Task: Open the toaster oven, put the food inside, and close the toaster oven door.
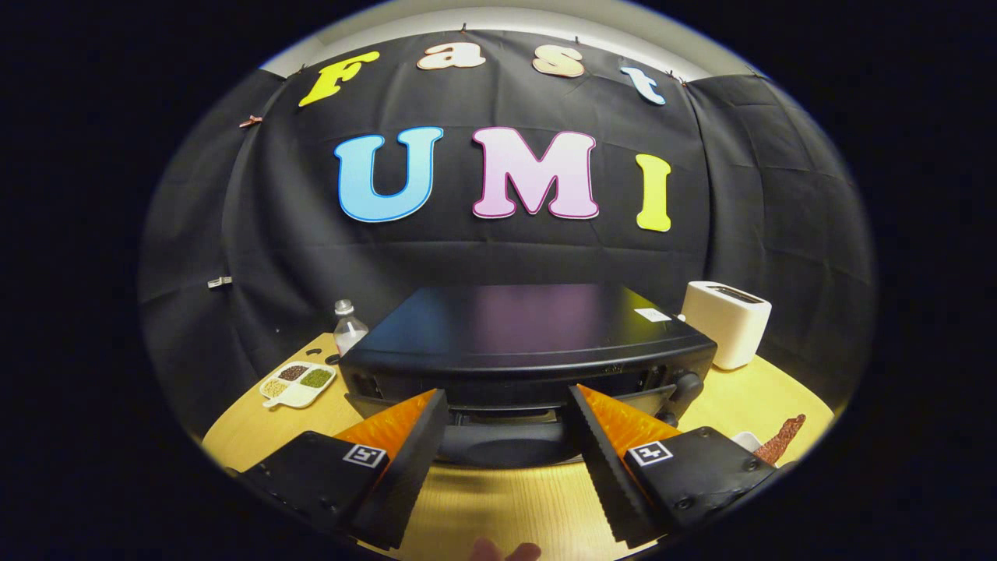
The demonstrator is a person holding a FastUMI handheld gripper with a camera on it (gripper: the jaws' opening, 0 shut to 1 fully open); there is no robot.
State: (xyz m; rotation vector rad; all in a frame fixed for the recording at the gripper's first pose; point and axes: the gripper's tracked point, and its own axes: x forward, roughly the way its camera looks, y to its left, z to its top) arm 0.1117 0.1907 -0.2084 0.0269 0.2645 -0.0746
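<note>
- Gripper view: gripper point(506, 405) jaws spread wide, holding nothing, facing the toaster oven point(522, 343) at frame centre on the worktop point(498, 499).
- Its door seems down or partly open; hard to tell.
- Food point(783, 438), lower right on a plate, looks not yet loaded; closing remains.

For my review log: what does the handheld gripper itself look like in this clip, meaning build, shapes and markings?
The gripper has two wedge-shaped fingers that taper toward the toaster oven. The inner edge of the right one is saw-toothed. Each finger is mounted on a blocky black carrier with screws, and each carrier bears a small square black-and-white marker tag. No cables are in sight. A fingertip of the person's hand peeks in below the fingers.
</note>
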